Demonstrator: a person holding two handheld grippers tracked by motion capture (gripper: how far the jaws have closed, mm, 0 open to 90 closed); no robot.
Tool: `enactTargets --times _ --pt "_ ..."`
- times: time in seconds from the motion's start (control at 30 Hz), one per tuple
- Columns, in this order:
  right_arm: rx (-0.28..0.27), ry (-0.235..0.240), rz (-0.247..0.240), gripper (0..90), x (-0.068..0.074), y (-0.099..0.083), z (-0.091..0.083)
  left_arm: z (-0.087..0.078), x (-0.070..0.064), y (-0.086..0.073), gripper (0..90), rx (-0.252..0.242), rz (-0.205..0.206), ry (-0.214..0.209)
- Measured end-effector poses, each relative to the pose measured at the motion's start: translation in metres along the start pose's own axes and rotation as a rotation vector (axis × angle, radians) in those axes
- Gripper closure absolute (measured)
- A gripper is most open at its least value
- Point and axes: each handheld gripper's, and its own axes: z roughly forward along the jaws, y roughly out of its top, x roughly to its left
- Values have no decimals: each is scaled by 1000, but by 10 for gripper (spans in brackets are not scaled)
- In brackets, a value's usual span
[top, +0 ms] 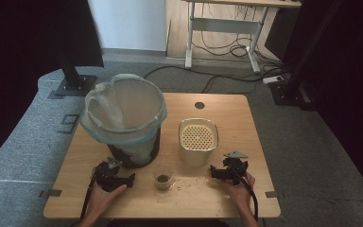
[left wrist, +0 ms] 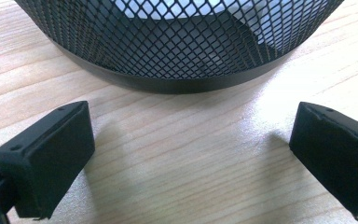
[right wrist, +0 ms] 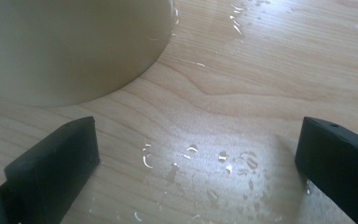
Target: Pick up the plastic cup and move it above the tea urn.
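**Cup sits between both grippers, left nearer**

Cup (top: 162, 176) stands upright on table (top: 227, 118), front centre, w/ dark bits inside. Left gripper (top: 108, 166): jaws apart, empty, facing bin (left wrist: 177, 51); cup just to its right. Right gripper (top: 223, 165): jaws apart, empty, facing the cream pot (right wrist: 70, 46); cup farther to its left.

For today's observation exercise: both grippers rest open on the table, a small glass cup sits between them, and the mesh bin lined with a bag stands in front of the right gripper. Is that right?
One detail is wrong. In the high view, the mesh bin stands in front of the left gripper, not the right gripper, which faces the cream container. Both are open, with the glass cup between them.
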Motion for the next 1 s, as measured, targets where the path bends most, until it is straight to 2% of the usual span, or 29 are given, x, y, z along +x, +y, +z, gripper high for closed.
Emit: enactTargets --times 0.23,0.37,0.47,0.7,0.87,1.0 --pt "1 -3 5 0 6 -7 -8 -3 2 -3 19 -9 9 -13" --pt "13 -2 2 71 8 -11 -16 -4 4 -4 36 -16 15 -19" --pt "-4 -17 -19 73 12 -13 -25 -5 5 -5 56 -20 19 -19" --pt "-122 69 -37 137 25 -14 -52 -6 6 -6 69 -23 28 -27" --pt "-159 164 -71 146 42 -18 -62 -7 6 -6 75 -25 30 -26" --pt "-185 208 -87 172 54 -16 -65 -7 6 -6 76 -25 29 -25"
